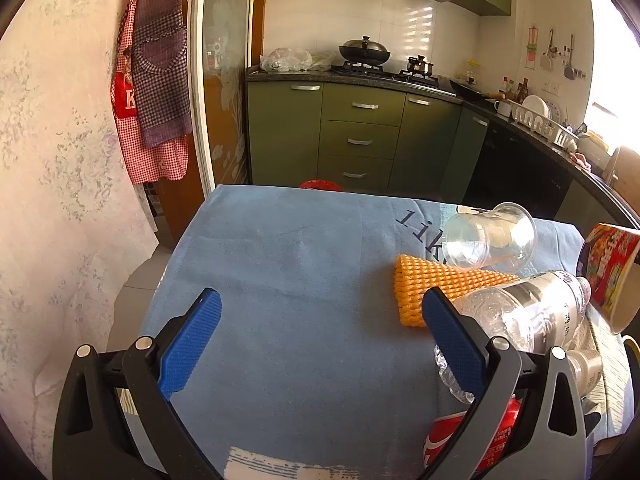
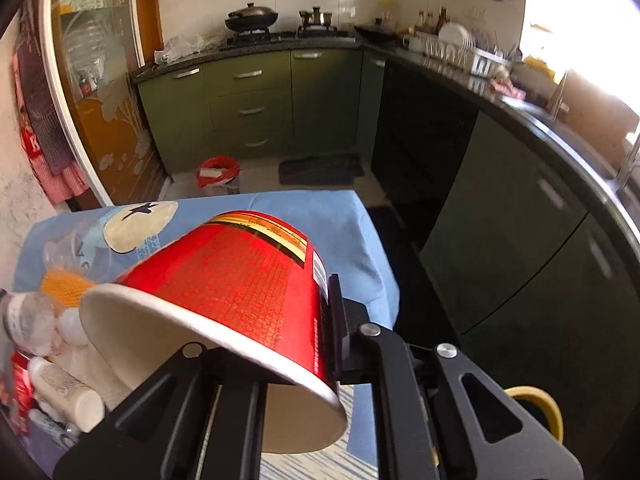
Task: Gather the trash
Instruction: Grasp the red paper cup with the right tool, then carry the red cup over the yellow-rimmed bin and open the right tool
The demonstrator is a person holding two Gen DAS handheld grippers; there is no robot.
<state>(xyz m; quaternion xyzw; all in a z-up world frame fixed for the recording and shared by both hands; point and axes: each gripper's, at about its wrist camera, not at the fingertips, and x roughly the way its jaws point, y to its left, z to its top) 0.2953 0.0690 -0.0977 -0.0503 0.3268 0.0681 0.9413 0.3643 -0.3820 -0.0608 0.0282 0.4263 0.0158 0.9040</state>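
My right gripper (image 2: 256, 344) is shut on a red paper noodle cup (image 2: 240, 280), one finger inside the rim and one outside, holding it tilted above the blue-clothed table (image 2: 352, 232). The cup also shows at the right edge of the left wrist view (image 1: 612, 268). My left gripper (image 1: 320, 340) is open and empty over the cloth. Right of it lie an orange foam net (image 1: 440, 284), a clear plastic cup (image 1: 488, 240) on its side, a clear plastic bottle (image 1: 532, 312) and a red wrapper (image 1: 480, 440).
A red trash bag (image 2: 218, 174) stands on the kitchen floor beyond the table. Small white bottles (image 2: 68, 396) lie at the table's left in the right wrist view. Green cabinets (image 1: 360, 140) and a dark counter (image 2: 540, 120) ring the room. A yellow tape roll (image 2: 536, 412) sits low right.
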